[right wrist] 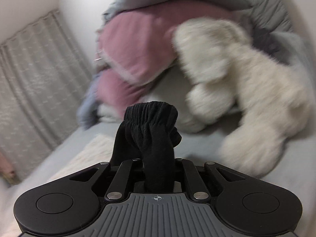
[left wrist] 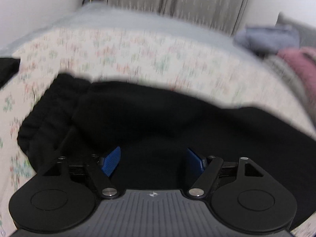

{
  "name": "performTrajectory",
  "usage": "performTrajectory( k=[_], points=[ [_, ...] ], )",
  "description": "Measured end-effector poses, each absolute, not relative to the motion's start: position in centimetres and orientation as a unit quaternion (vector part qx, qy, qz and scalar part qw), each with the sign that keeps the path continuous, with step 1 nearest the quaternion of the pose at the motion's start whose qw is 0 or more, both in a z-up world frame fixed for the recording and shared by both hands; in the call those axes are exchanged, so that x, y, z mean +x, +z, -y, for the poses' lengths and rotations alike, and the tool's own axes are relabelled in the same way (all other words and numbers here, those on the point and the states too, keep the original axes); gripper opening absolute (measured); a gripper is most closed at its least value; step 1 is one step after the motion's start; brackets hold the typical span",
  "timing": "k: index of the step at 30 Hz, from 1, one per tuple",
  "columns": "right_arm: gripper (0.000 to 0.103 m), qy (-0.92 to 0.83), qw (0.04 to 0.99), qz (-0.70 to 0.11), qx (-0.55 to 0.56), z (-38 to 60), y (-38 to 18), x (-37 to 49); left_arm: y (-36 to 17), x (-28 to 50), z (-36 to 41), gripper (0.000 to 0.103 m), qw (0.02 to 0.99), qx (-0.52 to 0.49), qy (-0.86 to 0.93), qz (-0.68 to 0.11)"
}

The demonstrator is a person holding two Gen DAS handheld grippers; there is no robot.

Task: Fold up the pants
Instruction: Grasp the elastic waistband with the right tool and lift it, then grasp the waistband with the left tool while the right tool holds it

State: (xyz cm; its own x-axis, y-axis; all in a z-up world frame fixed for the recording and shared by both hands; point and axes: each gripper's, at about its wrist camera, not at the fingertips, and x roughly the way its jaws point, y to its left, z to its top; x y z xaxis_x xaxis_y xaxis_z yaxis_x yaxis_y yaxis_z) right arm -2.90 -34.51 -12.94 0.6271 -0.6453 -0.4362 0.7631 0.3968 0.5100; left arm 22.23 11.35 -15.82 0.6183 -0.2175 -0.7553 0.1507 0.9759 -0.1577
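The left hand-held gripper (left wrist: 153, 161) hovered with its two blue-padded fingers (left wrist: 111, 161) spread wide apart and gripping nothing, poised just over the black pants (left wrist: 138, 114) that lay spread on a floral bedspread (left wrist: 122, 49). The garment's gathered elastic waistband (left wrist: 49, 106) sat to the left of the fingers, with dark fabric filling the space between and beyond them. Past the pants, the pale, flower-printed bedspread ran toward a plain light-blue sheet (left wrist: 110, 17) and a beige patterned curtain (left wrist: 197, 2) at the back, while a blurred heap of blue and pink bedding (left wrist: 276, 45) showed at the right edge. The right hand-held gripper (right wrist: 158, 167) was clamped on another part of the same pants, its fingers hidden behind a bunched length of black cloth (right wrist: 156, 154) that rose between the linkage arms; a ribbed elastic cuff or waistband section (right wrist: 152, 112) stood up above the clamp, and which of the two it was could not be told. Beyond that bunch, a pink quilt (right wrist: 142, 45) and grey bedding (right wrist: 266, 2) were piled against the white wall, with a fluffy cream-white plush blanket or toy (right wrist: 246, 75) sprawled to the right, all heavily blurred. The curtain hung at the left of the right wrist view.
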Motion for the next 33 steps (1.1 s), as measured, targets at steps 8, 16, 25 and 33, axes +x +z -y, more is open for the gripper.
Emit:
performTrajectory(
  k=[8,16,25,33],
  points=[
    [0.01,-0.419,0.846,-0.11,0.311,33.3,-13.2,-2.0,-15.7,21.7,-11.4,0.075,0.901,-0.037,-0.086,-0.424],
    [0.012,-0.375,0.902,-0.088,0.194,27.2,-8.5,0.1,-13.9,21.4,-12.7,0.078,0.909,-0.105,-0.134,-0.381],
    [0.012,-0.166,0.978,-0.122,-0.009,8.0,-6.1,8.5,-14.2,22.3,-12.2,0.082,0.884,-0.194,-0.207,-0.371],
    [0.015,-0.026,0.942,-0.237,-0.237,-8.5,-15.9,13.5,-16.2,23.0,-11.3,0.082,0.837,-0.256,-0.254,-0.412]
  ],
)
